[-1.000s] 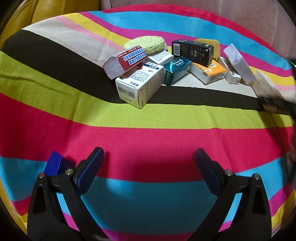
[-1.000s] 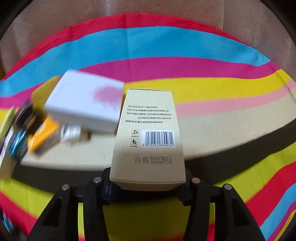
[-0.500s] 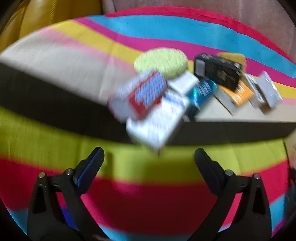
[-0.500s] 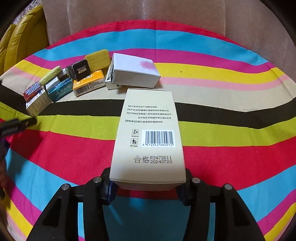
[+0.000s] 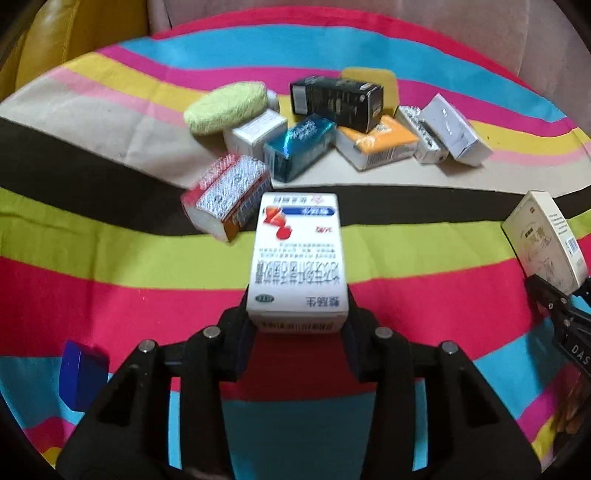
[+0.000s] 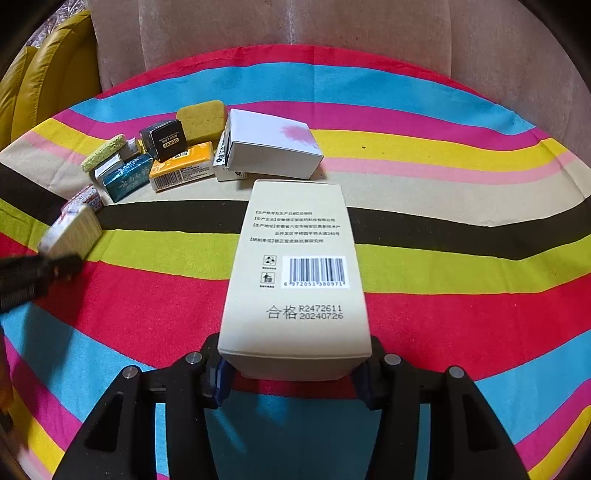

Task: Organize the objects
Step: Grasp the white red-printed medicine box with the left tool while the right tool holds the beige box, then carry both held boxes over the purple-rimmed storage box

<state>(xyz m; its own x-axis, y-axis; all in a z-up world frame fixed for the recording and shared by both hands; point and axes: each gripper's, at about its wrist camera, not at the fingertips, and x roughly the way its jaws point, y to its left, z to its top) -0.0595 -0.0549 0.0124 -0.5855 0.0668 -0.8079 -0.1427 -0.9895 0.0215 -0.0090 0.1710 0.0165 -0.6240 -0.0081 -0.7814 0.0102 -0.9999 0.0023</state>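
Left gripper (image 5: 297, 332) clenched on a white medicine box (image 5: 297, 258), jaws having just been closing around it; box held above the red and lime stripes of the striped cloth (image 5: 110, 258), pointing away from the camera. Right gripper (image 6: 293, 376) clenched on a cream carton (image 6: 295, 266), also held above the cloth.

Open cloth on all sides of both held boxes; bare stripes wide to the right in the right wrist view. Cloth edge curving along the far side, against a pinkish-grey backrest (image 6: 295, 37); yellow cushion (image 5: 74, 33) at far left. Small blue block (image 5: 79, 373) near the left gripper's left finger.

Clutter gathered on the beige stripe beyond: green oval sponge (image 5: 227, 107), teal box (image 5: 299, 147), black box (image 6: 164, 140) reading "DONMI", possibly, orange-and-white box (image 6: 183, 166), yellow sponge (image 6: 201, 120), plain white box (image 6: 269, 144) with a pink blotch. Red-and-white packet (image 5: 227, 195) just left of the medicine box.

Carton print: barcode 6 972051 380971, "合格 R2472611 20240726". Medicine box lettering blurred.
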